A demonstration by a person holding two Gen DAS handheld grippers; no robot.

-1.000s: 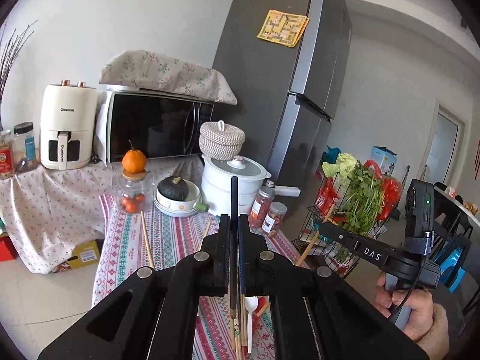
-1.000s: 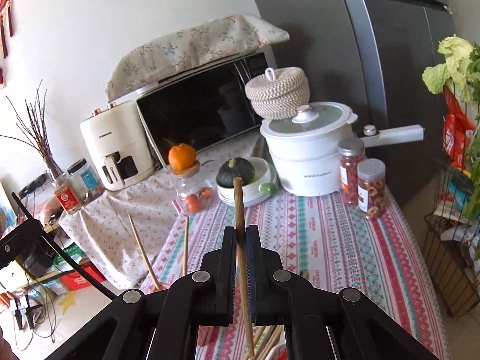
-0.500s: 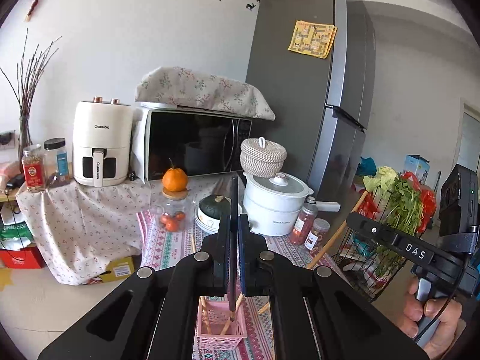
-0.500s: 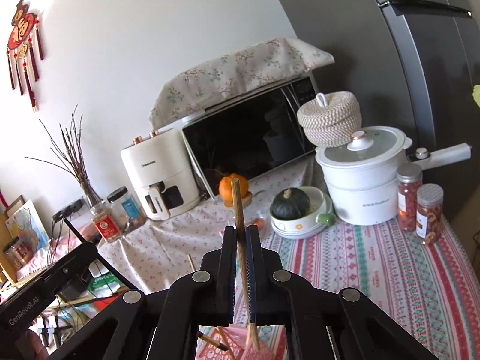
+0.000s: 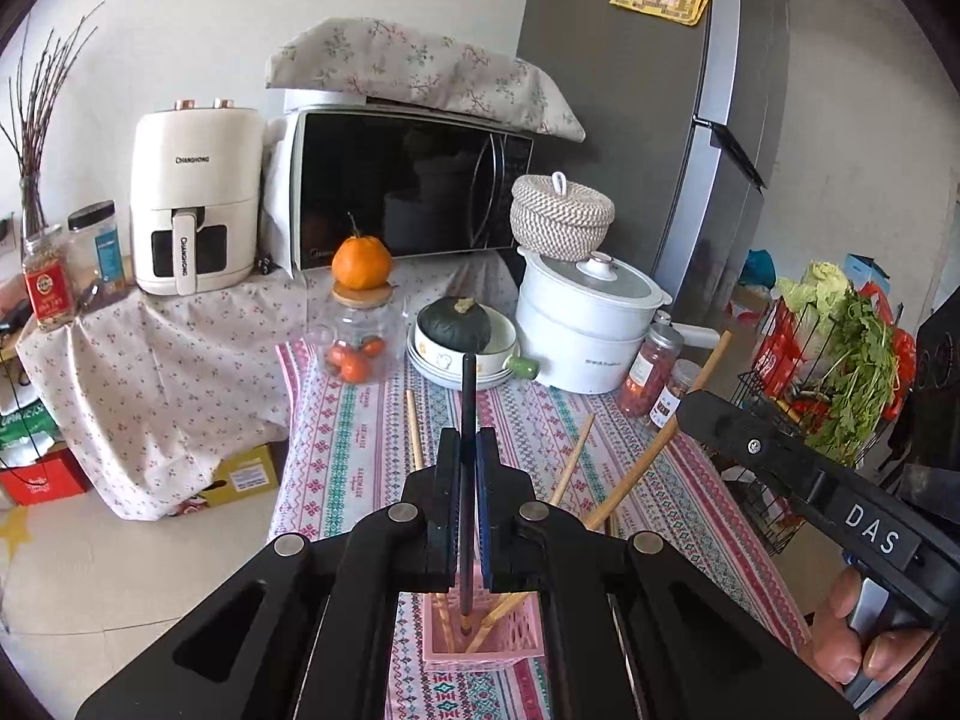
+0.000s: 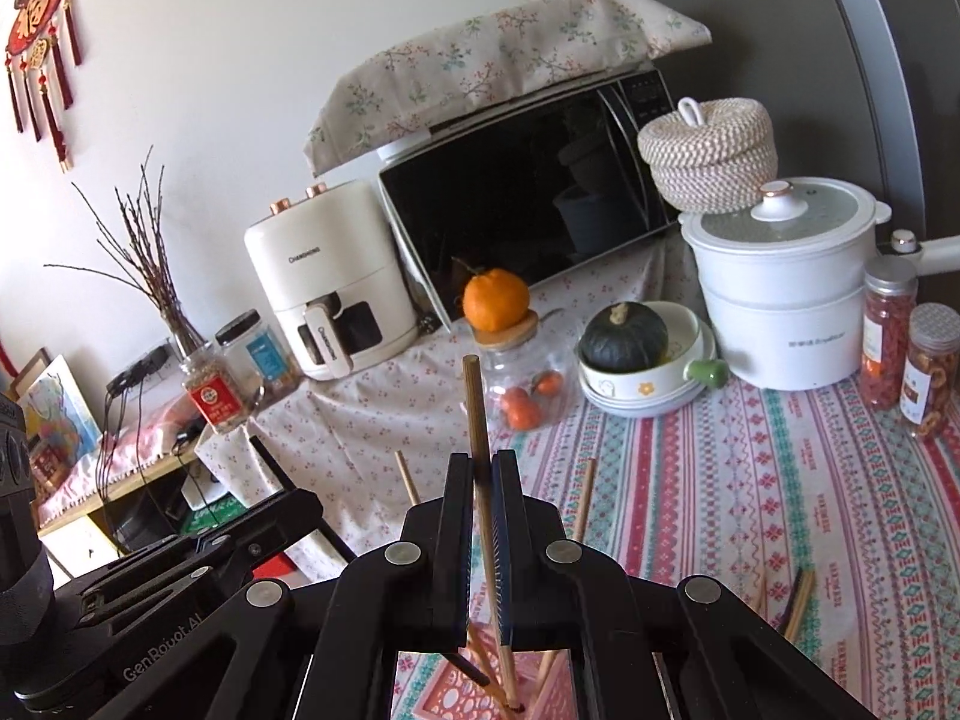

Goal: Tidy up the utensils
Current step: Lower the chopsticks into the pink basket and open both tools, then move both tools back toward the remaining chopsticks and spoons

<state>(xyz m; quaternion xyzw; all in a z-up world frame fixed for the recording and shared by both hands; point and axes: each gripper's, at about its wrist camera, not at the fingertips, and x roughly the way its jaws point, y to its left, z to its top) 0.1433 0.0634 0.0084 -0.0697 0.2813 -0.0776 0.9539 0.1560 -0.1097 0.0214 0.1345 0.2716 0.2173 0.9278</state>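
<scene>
The left hand-held gripper (image 5: 468,468) was clamped on a dark chopstick (image 5: 467,414) whose lower tip stood inside the pink basket (image 5: 483,645) at the bench's (image 5: 354,438) near edge. The right hand-held gripper (image 6: 483,480) was clamped on a wooden chopstick (image 6: 476,420), its tip in that basket too.

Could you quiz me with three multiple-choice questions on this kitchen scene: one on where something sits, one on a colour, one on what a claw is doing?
1. Where is the orange?
A. in the bowl
B. on the glass jar's lid
C. on the microwave

2. What colour is the basket under the claws?
A. pink
B. blue
C. green

3. The left claw is:
A. wide open
B. empty
C. shut on a dark chopstick

Answers: 1 B, it rests on the jar lid. 2 A, its lattice walls are pink. 3 C, the stick is clamped between the jaws.
</scene>
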